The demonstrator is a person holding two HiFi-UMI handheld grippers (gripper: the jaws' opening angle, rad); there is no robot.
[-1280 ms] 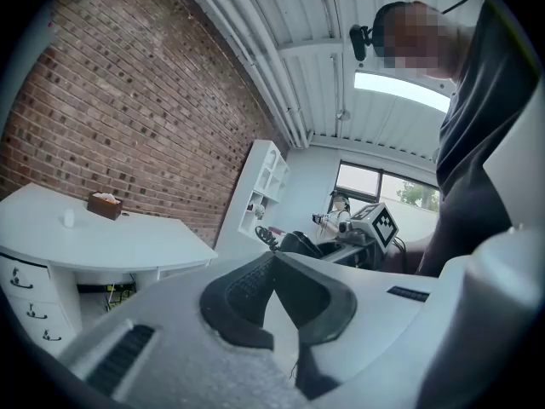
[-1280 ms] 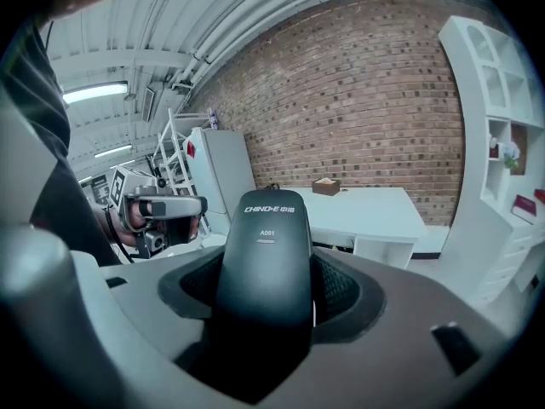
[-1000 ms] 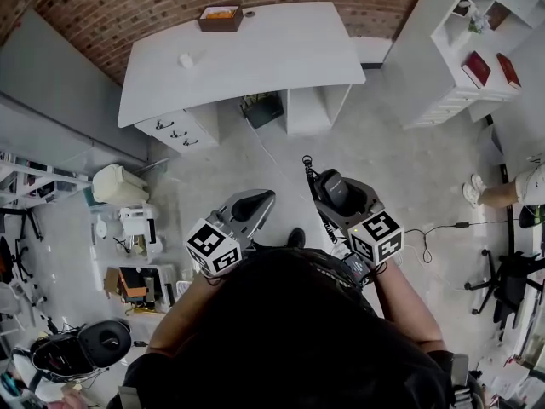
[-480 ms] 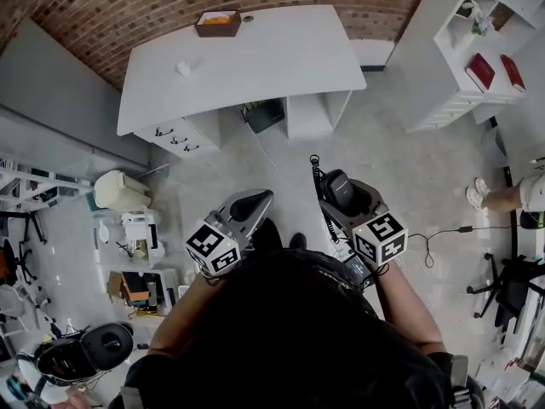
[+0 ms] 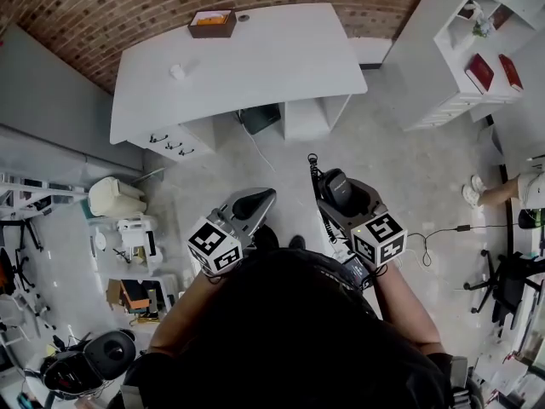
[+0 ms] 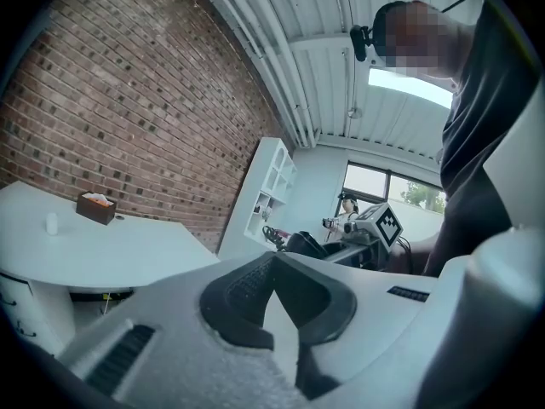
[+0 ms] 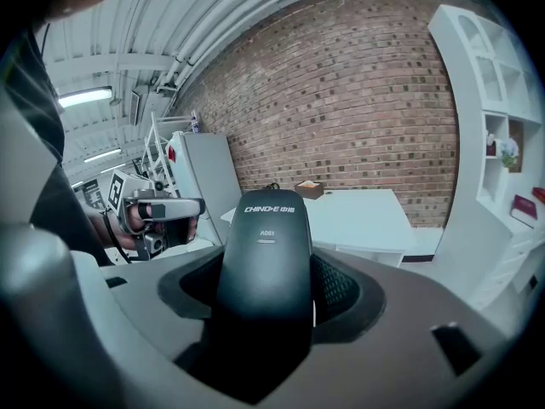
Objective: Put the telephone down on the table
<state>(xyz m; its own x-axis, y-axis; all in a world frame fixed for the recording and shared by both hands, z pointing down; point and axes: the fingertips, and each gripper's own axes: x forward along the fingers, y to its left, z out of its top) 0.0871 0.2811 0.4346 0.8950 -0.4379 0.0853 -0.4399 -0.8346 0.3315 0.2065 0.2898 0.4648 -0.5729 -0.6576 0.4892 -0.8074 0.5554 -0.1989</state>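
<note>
The telephone handset (image 7: 262,245), black with a maker's name printed near its top end, sits clamped between the jaws of the right gripper (image 5: 339,196). In the right gripper view the dark pads press on both of its sides. Its long axis runs along the jaws, top end leading, so it points where the gripper points. A dark cord (image 5: 316,170) shows at its far end in the head view, though where that cord goes is hard to follow.

The relation that matters is handset to white table (image 5: 255,58). The table lies straight ahead of the person and well apart from both grippers, with open floor between. In the right gripper view its top (image 7: 366,216) shows just past the handset's tip, slightly to the right, so the handset is already aimed roughly at it. The right gripper alone carries the load, and the approach looks like its job.

The left gripper (image 5: 251,204) is held beside it at about the same height. Its jaws meet at the tips with nothing between them, and it is no nearer the table than the right.

On the far edge of the table stand a brown box (image 5: 212,22) and a small white object (image 5: 176,72). The near and right parts of the top are bare, which I judge the easier place to lay the handset flat.
</note>
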